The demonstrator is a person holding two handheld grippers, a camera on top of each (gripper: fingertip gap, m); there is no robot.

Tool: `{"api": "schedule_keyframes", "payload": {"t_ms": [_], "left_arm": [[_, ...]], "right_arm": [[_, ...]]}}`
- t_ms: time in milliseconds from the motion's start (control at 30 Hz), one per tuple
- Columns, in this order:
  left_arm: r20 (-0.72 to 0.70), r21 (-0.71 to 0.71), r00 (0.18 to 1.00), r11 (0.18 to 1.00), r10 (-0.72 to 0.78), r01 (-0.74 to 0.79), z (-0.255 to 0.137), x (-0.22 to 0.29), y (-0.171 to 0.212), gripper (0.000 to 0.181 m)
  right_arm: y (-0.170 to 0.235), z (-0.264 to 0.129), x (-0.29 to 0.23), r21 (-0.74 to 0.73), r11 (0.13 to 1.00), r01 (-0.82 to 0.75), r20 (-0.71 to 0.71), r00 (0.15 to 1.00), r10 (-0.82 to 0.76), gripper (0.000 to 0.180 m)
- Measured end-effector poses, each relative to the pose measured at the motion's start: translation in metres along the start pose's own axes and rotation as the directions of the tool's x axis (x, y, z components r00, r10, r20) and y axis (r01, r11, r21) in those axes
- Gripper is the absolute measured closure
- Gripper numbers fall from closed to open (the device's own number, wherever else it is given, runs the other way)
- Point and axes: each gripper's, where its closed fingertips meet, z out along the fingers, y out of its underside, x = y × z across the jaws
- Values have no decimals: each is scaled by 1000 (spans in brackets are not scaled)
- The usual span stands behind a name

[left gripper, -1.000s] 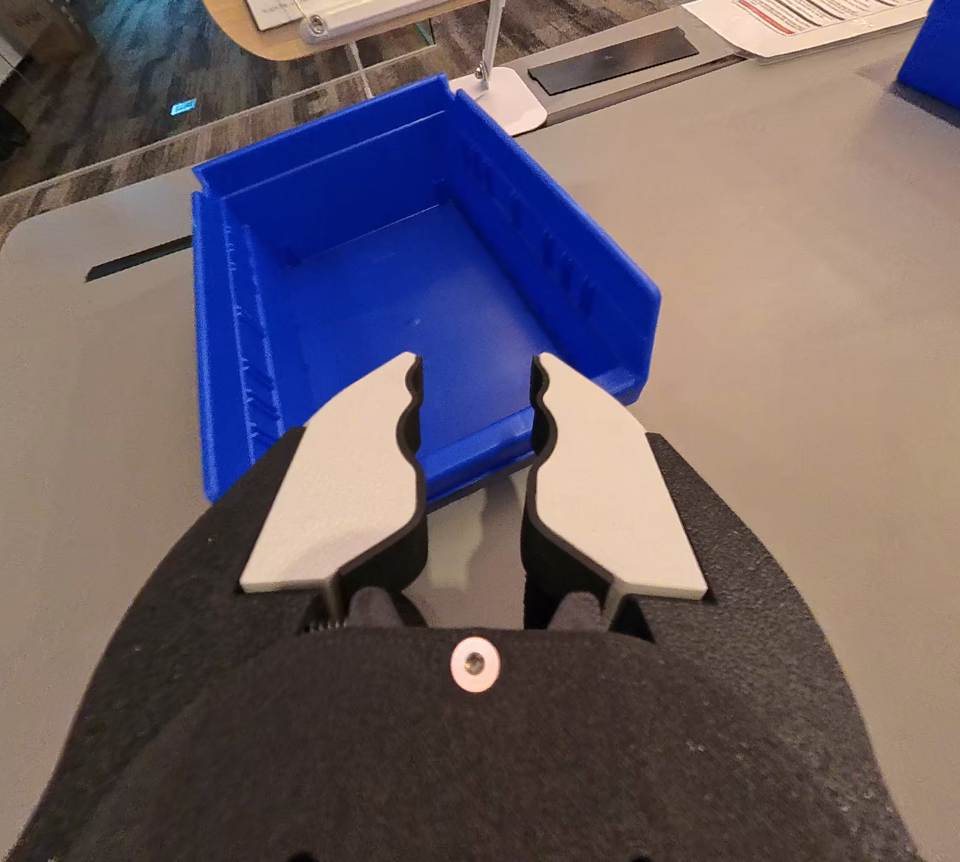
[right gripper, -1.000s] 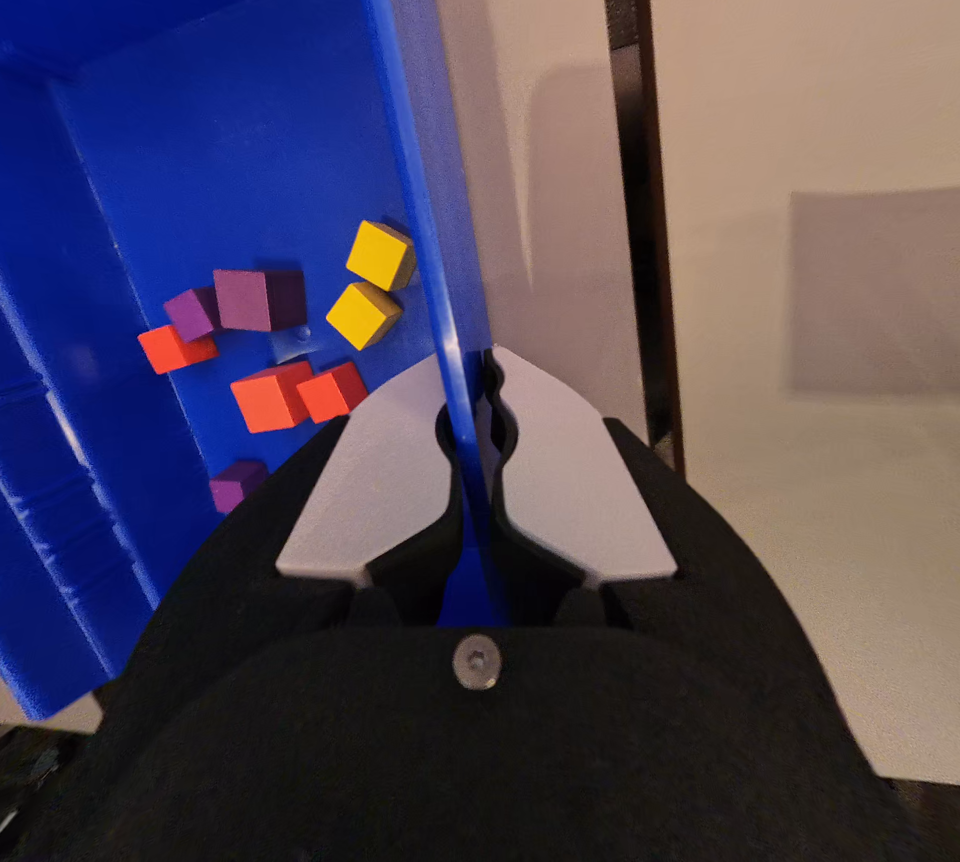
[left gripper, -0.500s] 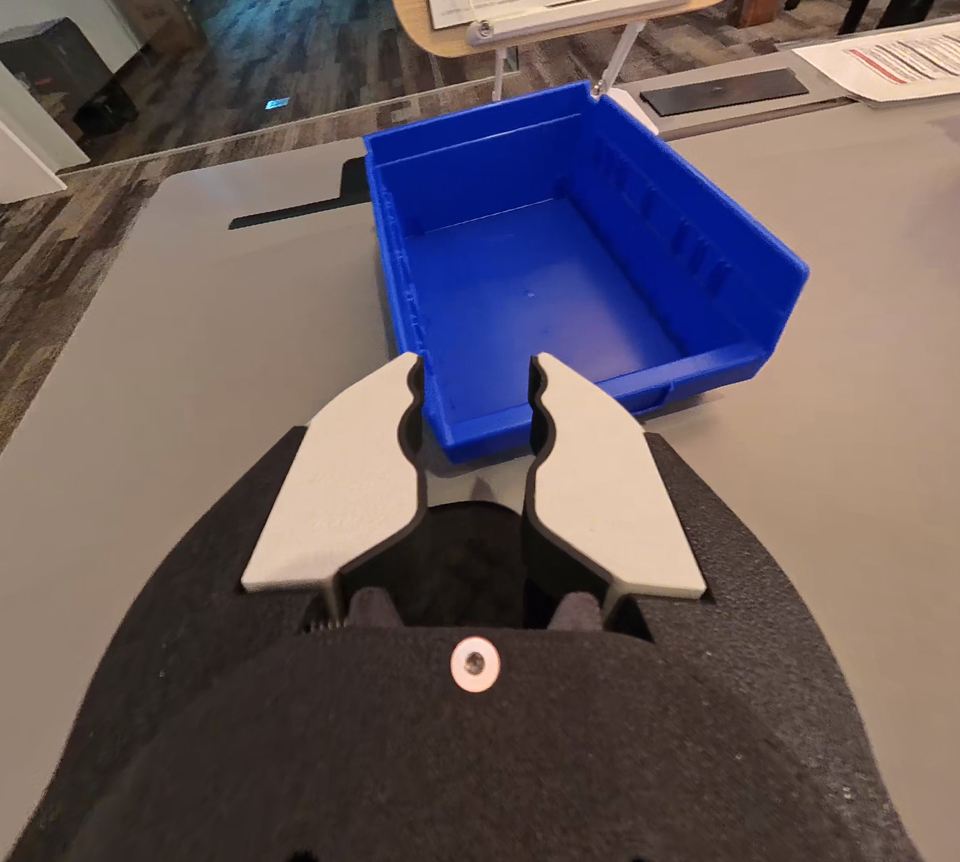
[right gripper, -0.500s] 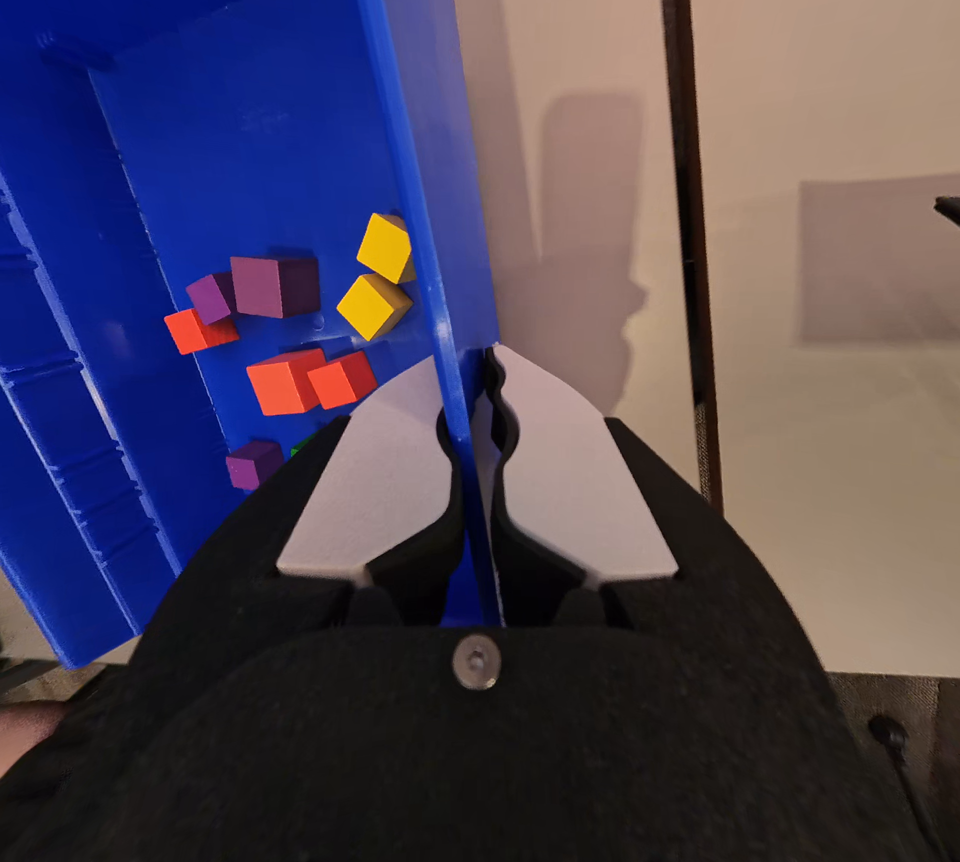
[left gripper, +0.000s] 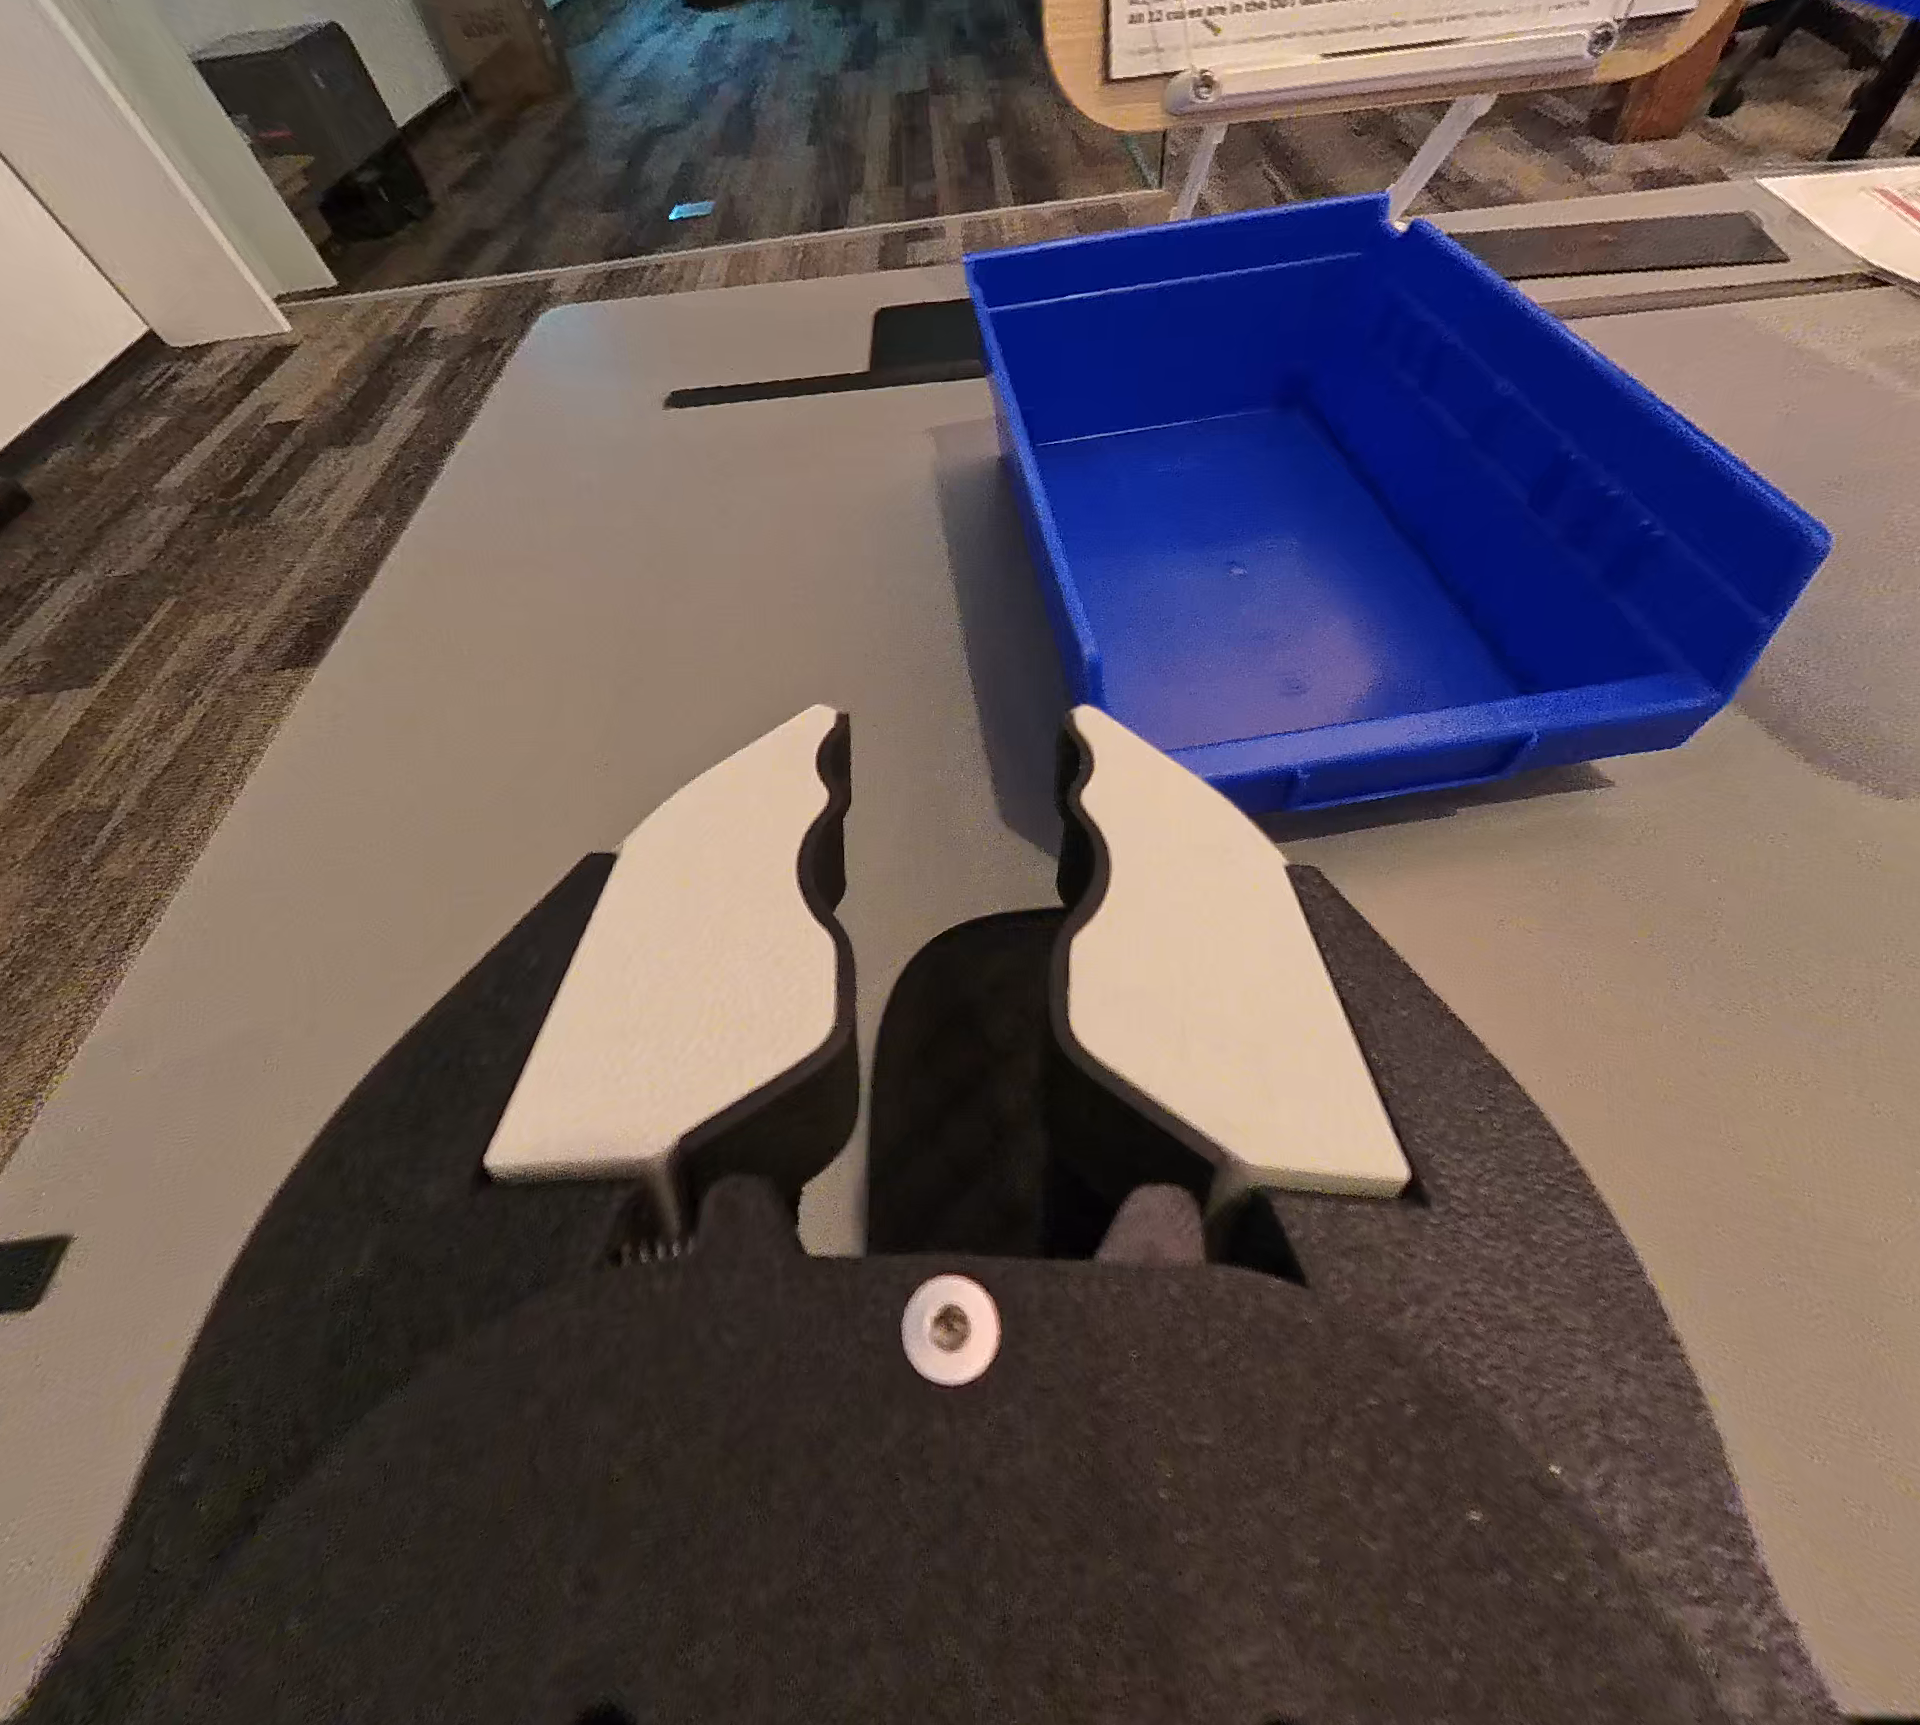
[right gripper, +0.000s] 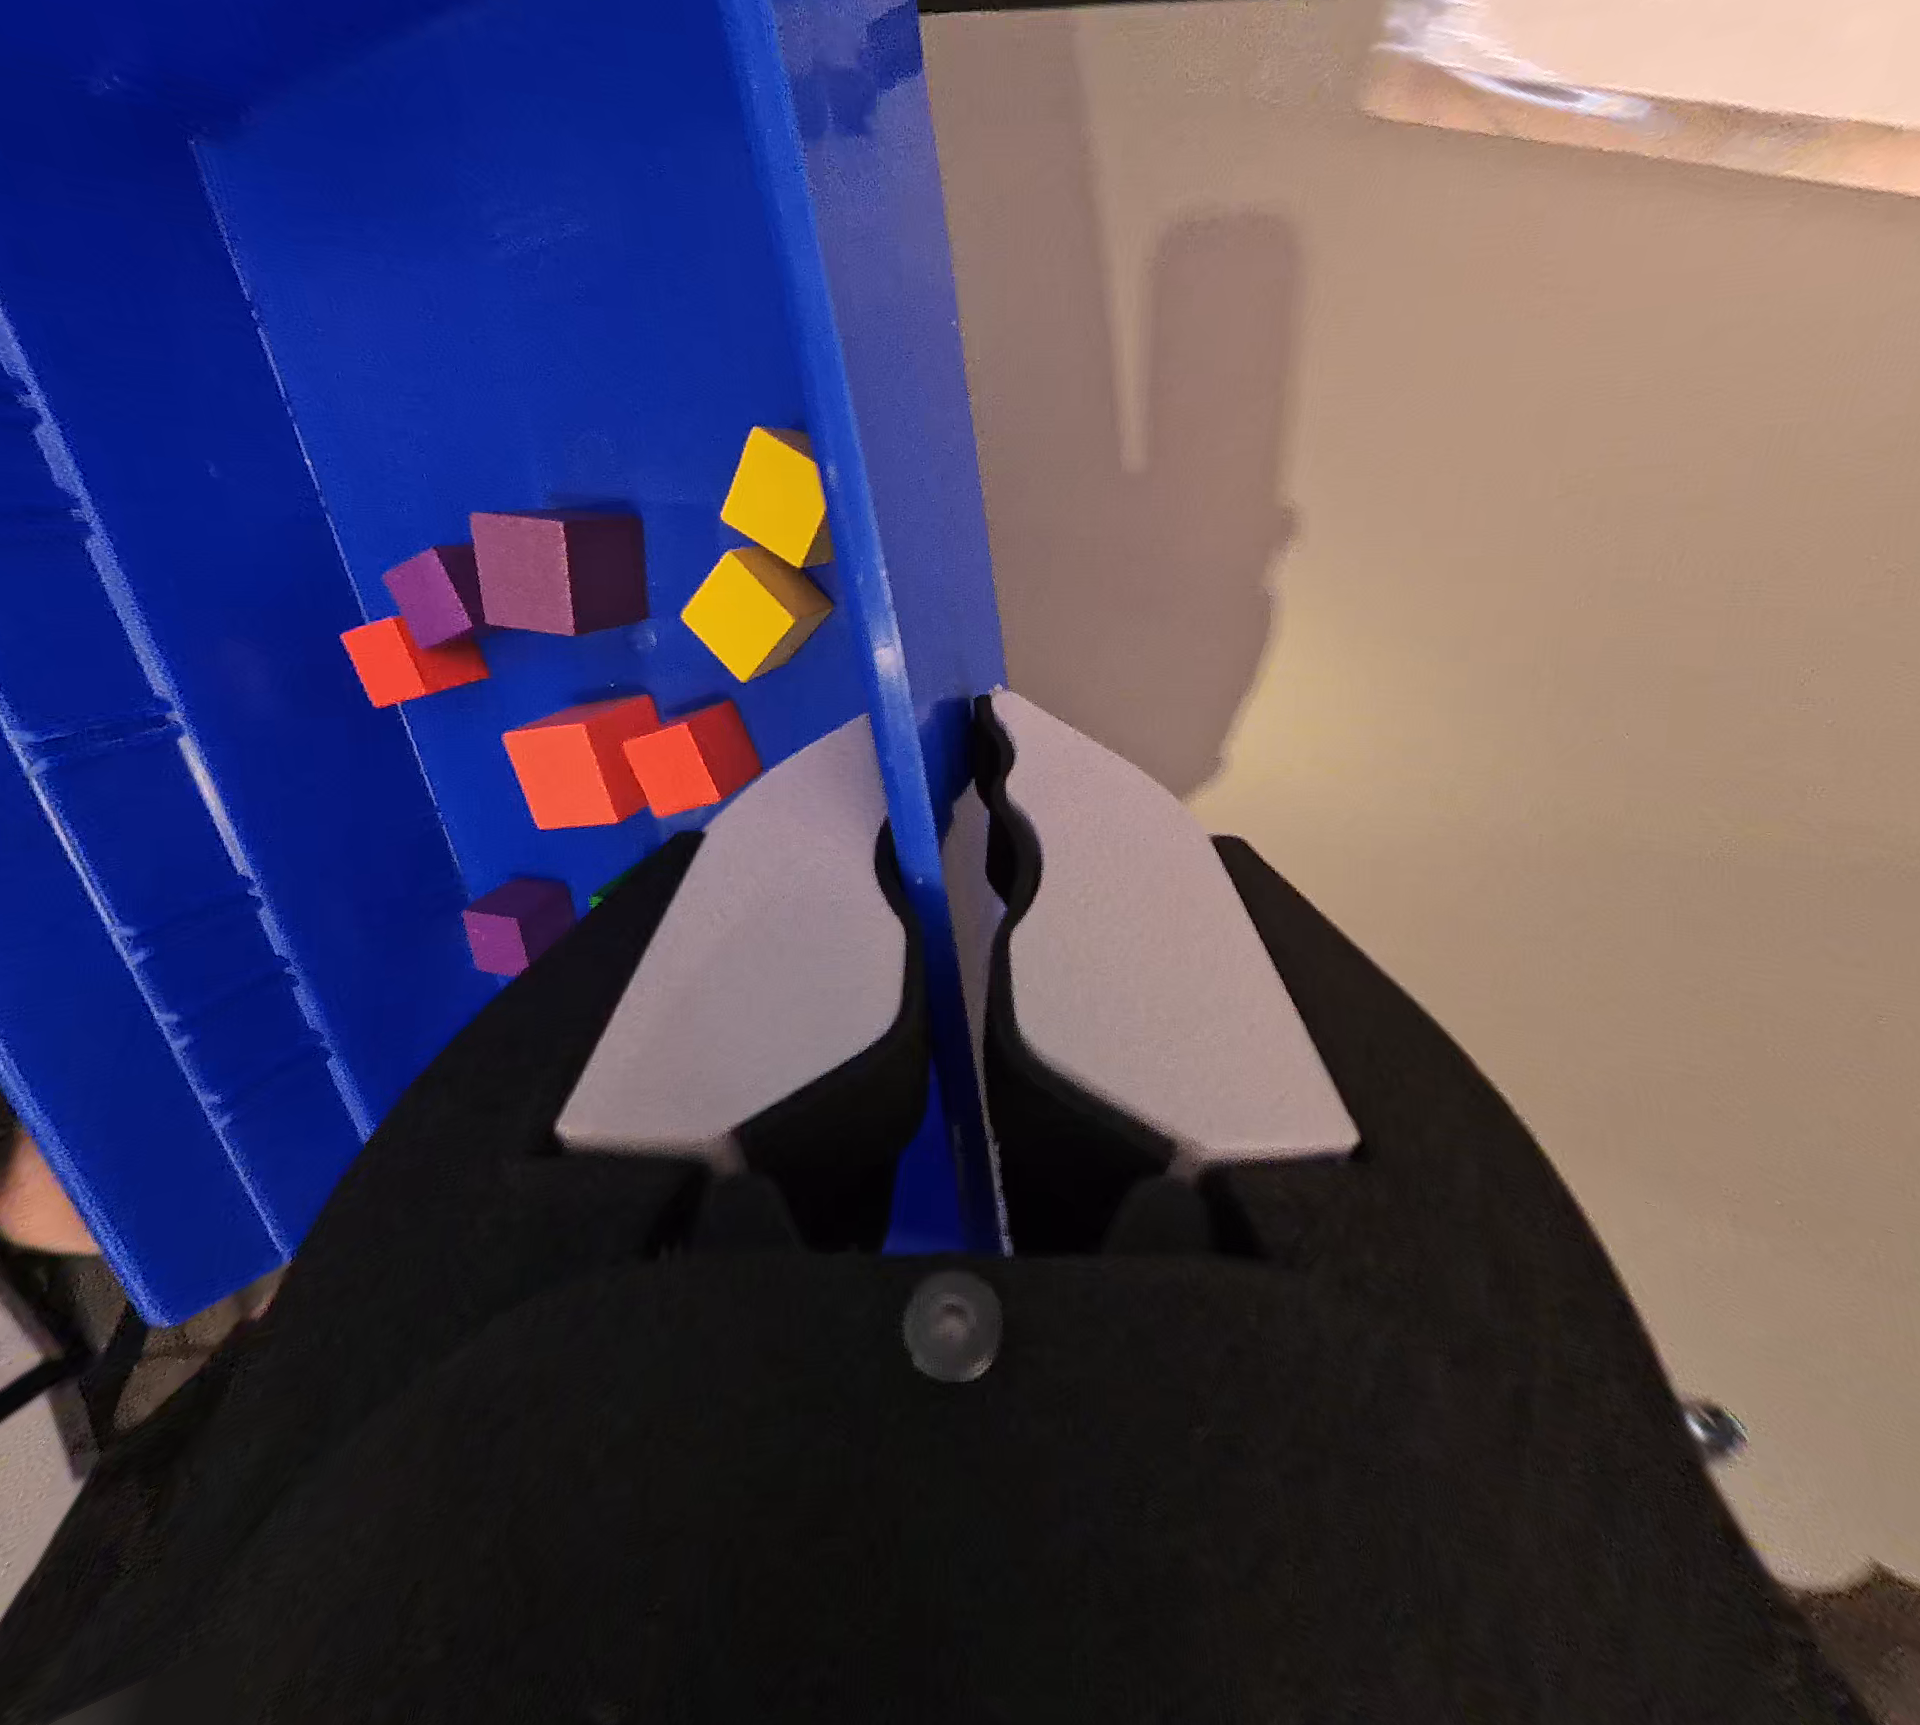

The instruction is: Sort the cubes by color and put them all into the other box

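Right tongs [right gripper: 940, 802] clamped on thin side wall of stiff, light blue box [right gripper: 520, 304], cubes [right gripper: 582, 626] loose lower left, likely to slide; left tongs [left gripper: 951, 776] apart, empty box [left gripper: 1756, 522] right on worktop [left gripper: 623, 584].

My left gripper [left gripper: 951, 725] has drawn back and leftward from the empty blue box [left gripper: 1475, 761], which now sits nearer the table's [left gripper: 623, 595] far right. My right gripper [right gripper: 935, 730] has swung its cube-filled box [right gripper: 520, 221] toward the signboard [right gripper: 1662, 54].

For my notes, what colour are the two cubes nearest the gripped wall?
Yellow cubes, clearest in the right wrist view.
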Motion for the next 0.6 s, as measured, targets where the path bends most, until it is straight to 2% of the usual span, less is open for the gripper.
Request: {"api": "schedule_keyframes", "payload": {"t_ms": [200,367,500,600], "left_arm": [[78,-24,997,1000,-16,18,-16,-43,14,143],[223,-44,975,999,-8,18,-24,-94,19,143],[399,-98,916,995,33,7,-32,-139,31,143],[430,-106,903,993,7,43,-35,-157,39,143]], "right_arm": [[-30,62,-182,-35,981,188,109,977,-184,174],[-33,119,-326,-66,944,323,188,933,-306,173],[-25,163,-421,-72,906,417,246,888,-389,172],[-16,190,-474,-79,878,472,270,858,-437,172]]}}
